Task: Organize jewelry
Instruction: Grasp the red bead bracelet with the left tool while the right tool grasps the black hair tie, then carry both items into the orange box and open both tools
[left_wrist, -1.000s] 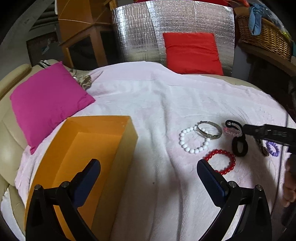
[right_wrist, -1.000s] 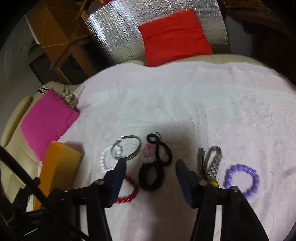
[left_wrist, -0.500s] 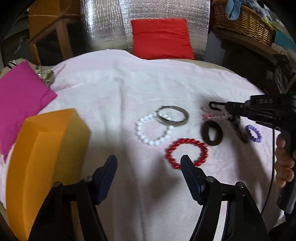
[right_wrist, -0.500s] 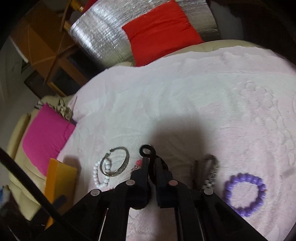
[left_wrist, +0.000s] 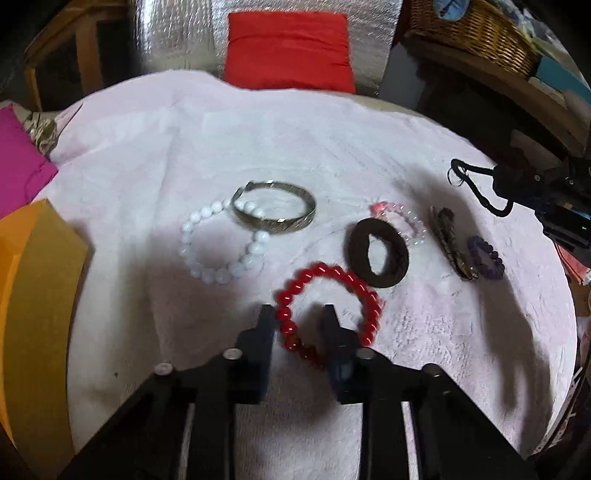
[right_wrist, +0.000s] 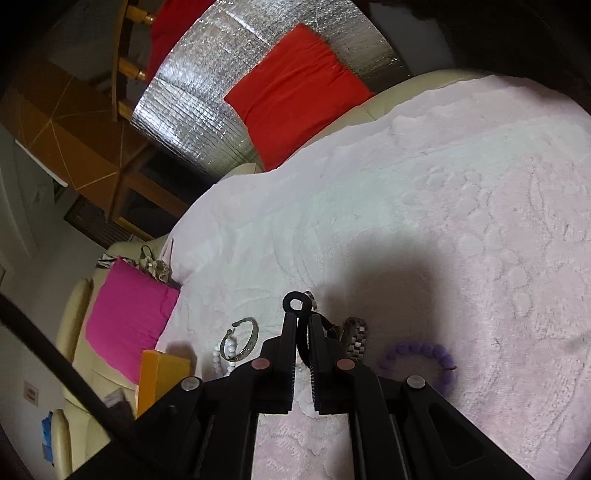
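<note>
The left gripper (left_wrist: 297, 314) is low over the pink blanket (left_wrist: 221, 147), its jaws narrowed around one side of the red bead bracelet (left_wrist: 328, 306), one finger outside the ring and one inside. They do not look fully closed on the beads, so it seems set to pinch that side and lift.

The right gripper (right_wrist: 303, 325) is pressed together on a black cord (right_wrist: 295, 304), held up off the blanket near its right edge, probably ready to carry to the orange box (left_wrist: 33, 295) at the left edge.

The rest lies loosely in a row across the middle of the blanket: white bead bracelet (left_wrist: 221, 247) overlapped by a silver bangle (left_wrist: 275, 216), a black hair tie (left_wrist: 378, 253), a metal watch band (left_wrist: 450, 240) and a purple bead bracelet (left_wrist: 485, 256).
</note>
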